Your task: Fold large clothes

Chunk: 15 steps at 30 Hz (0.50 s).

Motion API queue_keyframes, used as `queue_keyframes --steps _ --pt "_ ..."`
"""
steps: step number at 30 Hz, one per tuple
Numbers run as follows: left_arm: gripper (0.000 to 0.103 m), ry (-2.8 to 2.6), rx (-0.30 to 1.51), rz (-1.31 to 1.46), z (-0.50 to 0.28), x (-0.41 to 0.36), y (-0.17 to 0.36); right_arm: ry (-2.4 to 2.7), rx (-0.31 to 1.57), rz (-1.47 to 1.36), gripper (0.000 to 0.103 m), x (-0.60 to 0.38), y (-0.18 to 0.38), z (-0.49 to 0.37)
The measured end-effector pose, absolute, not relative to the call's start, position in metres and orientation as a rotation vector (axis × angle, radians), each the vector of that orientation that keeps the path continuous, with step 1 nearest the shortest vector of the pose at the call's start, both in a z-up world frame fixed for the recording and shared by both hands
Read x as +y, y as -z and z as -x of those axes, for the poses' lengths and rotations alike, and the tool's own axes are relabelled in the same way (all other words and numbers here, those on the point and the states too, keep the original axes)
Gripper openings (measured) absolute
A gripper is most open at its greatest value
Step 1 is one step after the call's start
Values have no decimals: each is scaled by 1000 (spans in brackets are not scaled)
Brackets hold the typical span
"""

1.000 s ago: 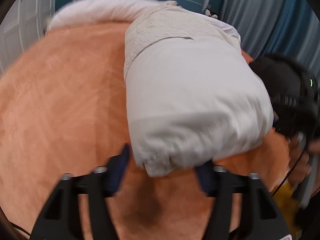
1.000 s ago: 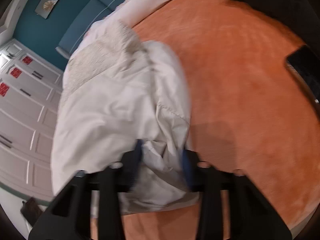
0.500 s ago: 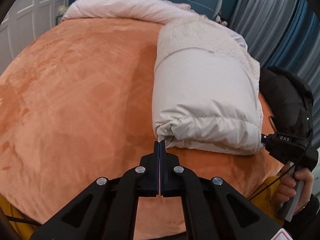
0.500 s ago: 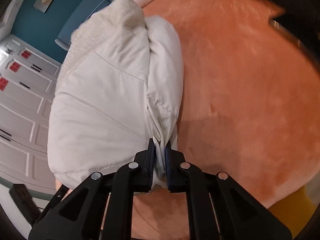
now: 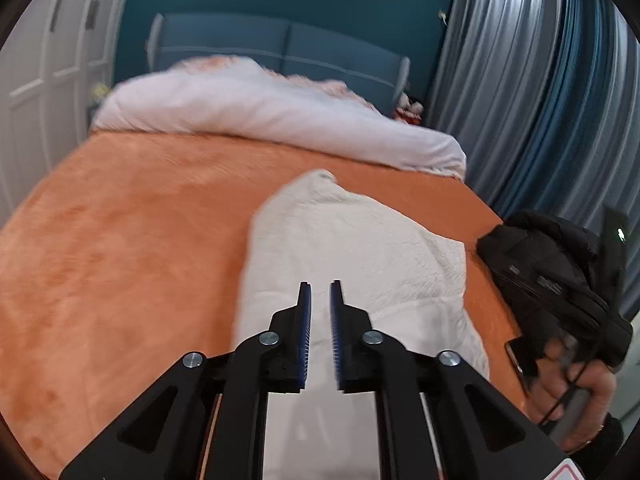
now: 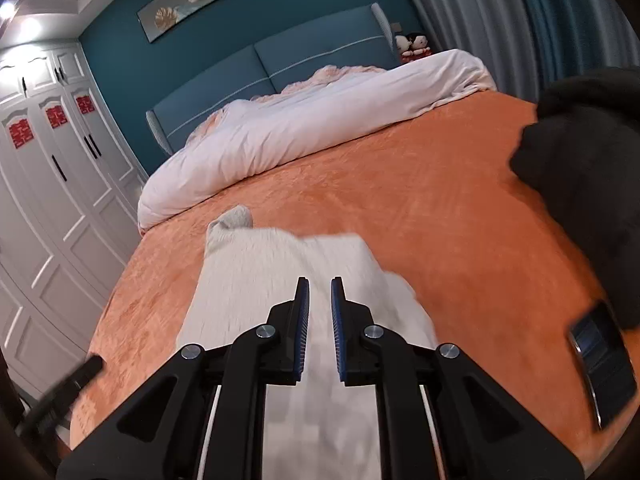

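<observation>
A folded white padded coat (image 5: 352, 248) with a fleecy lining lies on the orange bedspread (image 5: 128, 224). It also shows in the right wrist view (image 6: 280, 272), blurred by motion. My left gripper (image 5: 319, 292) is above the coat's near end, its jaws a narrow gap apart with nothing between them. My right gripper (image 6: 319, 290) is likewise above the coat, slightly open and empty. The coat's near edge is hidden under both grippers.
A rolled white duvet (image 5: 272, 120) lies across the head of the bed before a blue headboard (image 6: 280, 68). A black jacket (image 5: 560, 272) and a phone (image 6: 604, 364) lie at the right edge. White wardrobes (image 6: 48, 200) stand left; curtains (image 5: 540, 92) hang right.
Both grippers have let go of the coat and lifted, and now look along the bed. The right gripper was shut on the coat's edge half a second ago; the left was shut and empty.
</observation>
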<state>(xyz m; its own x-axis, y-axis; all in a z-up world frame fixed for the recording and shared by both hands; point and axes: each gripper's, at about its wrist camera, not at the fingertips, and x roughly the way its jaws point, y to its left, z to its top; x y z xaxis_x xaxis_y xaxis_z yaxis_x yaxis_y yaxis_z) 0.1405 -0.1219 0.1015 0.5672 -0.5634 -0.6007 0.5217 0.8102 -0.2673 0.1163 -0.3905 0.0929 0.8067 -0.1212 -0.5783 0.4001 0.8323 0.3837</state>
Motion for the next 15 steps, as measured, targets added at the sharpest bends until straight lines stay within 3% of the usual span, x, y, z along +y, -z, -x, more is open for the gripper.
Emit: queue_keyframes --steps 3,8,15 --pt "16 623 800 54 -161 -150 -73 335 637 -526 11 -404 -65 -159" --pt "18 646 784 3 -161 -167 -34 376 732 -548 0 -416 21 -166" --pt "18 608 700 -65 -148 -178 -11 368 705 -578 0 -416 48 -160"
